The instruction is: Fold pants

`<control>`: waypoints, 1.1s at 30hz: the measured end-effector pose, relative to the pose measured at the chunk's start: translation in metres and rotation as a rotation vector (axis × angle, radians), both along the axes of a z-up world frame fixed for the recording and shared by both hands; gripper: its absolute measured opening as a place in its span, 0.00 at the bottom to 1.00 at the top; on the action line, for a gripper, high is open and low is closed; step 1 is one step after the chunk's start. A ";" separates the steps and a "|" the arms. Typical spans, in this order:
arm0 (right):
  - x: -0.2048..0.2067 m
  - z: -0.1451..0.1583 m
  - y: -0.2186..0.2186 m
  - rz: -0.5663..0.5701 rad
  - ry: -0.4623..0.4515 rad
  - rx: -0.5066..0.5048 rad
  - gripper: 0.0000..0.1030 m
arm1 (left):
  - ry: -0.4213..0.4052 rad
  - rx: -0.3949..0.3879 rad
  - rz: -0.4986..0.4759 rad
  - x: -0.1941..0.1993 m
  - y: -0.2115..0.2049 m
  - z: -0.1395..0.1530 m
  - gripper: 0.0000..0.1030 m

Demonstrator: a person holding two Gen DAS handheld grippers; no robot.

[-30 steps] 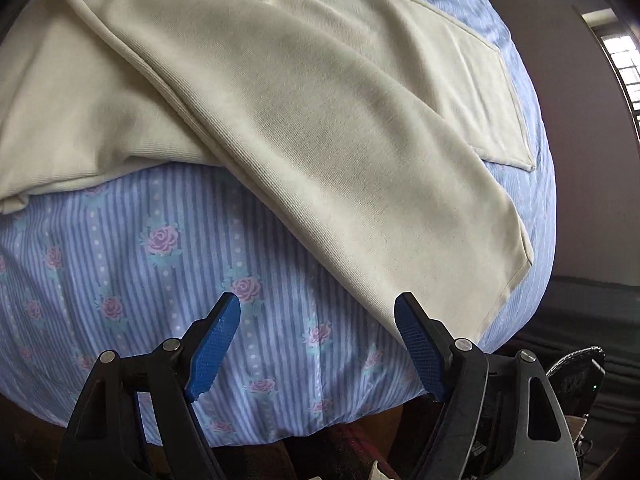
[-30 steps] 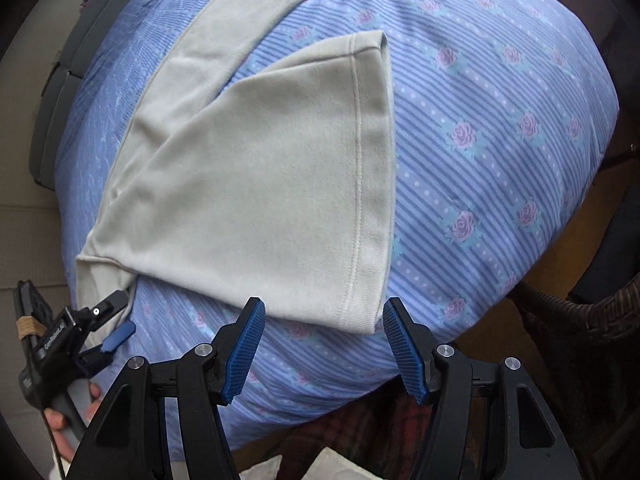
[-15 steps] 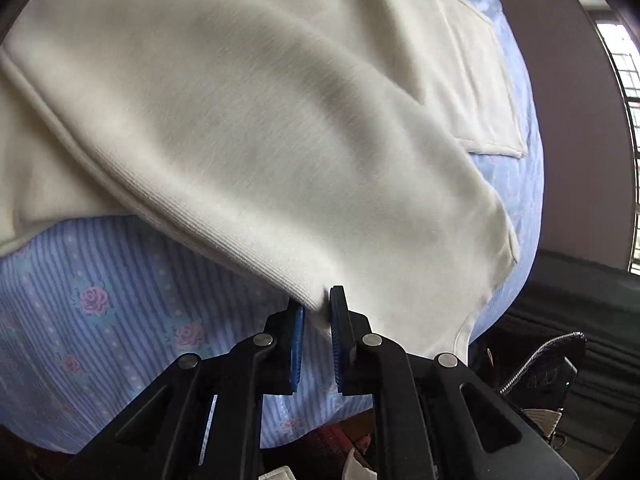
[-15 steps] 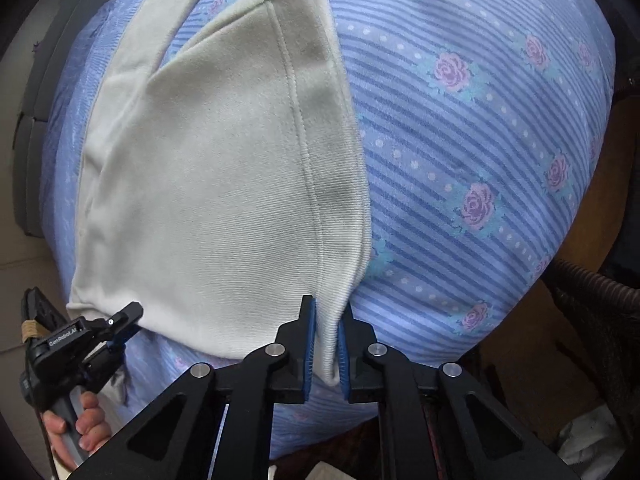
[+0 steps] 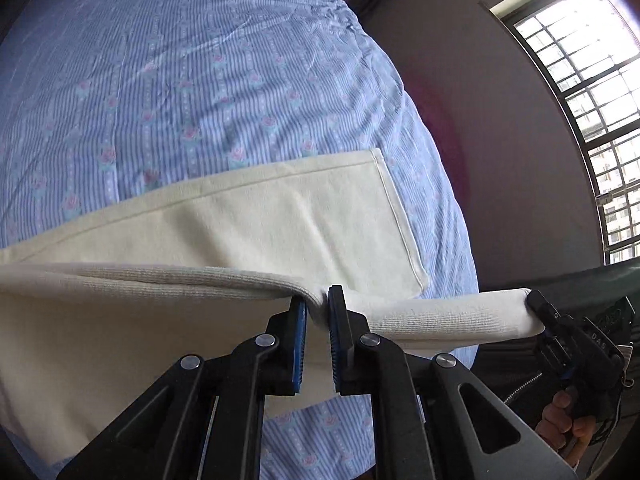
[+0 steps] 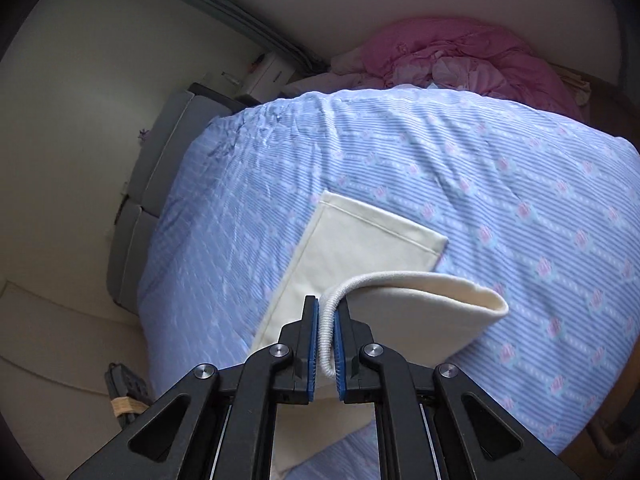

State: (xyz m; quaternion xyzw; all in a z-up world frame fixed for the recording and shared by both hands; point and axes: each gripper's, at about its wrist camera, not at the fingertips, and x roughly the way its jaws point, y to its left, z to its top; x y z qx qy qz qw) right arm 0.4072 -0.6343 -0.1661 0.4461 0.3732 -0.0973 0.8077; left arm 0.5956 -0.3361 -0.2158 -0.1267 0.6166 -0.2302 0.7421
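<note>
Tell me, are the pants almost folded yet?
Not yet. Done: both grippers have grabbed one leg of the cream pants. Happening now: the left gripper and right gripper hold it lifted above the other leg, which lies on the blue bedspread. Left: laying it across, then folding shorter.

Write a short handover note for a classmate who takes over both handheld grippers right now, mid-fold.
Left gripper: shut on the edge of the cream knit pants.
Right gripper: shut on the ribbed hem of the raised leg.
Where: the raised leg hangs taut between both grippers above the blue striped, rose-print bedsheet; the other leg lies flat on it.
Done: both grips taken, leg lifted.
Left: probably carry the raised leg over onto the flat one, release, then fold further.
</note>
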 end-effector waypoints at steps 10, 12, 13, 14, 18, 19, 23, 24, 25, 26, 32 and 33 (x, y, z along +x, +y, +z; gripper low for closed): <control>0.173 -0.068 -0.042 0.166 0.114 0.047 0.08 | 0.084 0.181 0.091 0.095 -0.025 -0.073 0.12; 0.201 -0.082 -0.044 0.222 0.128 0.067 0.10 | 0.106 0.215 0.112 0.108 -0.026 -0.087 0.12; 0.211 -0.086 -0.045 0.228 0.159 0.042 0.11 | 0.129 0.218 0.123 0.114 -0.026 -0.094 0.12; 0.221 -0.085 -0.046 0.233 0.171 -0.002 0.11 | 0.151 0.224 0.135 0.119 -0.026 -0.101 0.12; 0.244 -0.067 -0.043 0.346 0.161 -0.224 0.42 | 0.201 0.260 0.149 0.129 -0.029 -0.119 0.12; 0.248 -0.066 -0.042 0.395 0.153 -0.257 0.52 | 0.199 0.276 0.141 0.129 -0.032 -0.120 0.12; 0.259 -0.079 -0.034 0.534 0.199 -0.340 0.52 | 0.219 0.290 0.132 0.134 -0.036 -0.122 0.17; 0.261 -0.085 -0.033 0.556 0.206 -0.341 0.52 | 0.234 0.279 0.141 0.136 -0.036 -0.122 0.19; 0.262 -0.091 -0.031 0.577 0.210 -0.341 0.52 | 0.250 0.265 0.149 0.138 -0.034 -0.122 0.20; 0.265 -0.096 -0.029 0.598 0.211 -0.340 0.52 | 0.260 0.246 0.160 0.140 -0.032 -0.120 0.24; 0.289 -0.126 -0.007 0.676 0.248 -0.370 0.52 | 0.115 0.073 0.240 0.140 -0.016 -0.054 0.71; 0.292 -0.128 -0.004 0.674 0.252 -0.374 0.52 | 0.068 0.082 0.231 0.137 -0.013 -0.038 0.77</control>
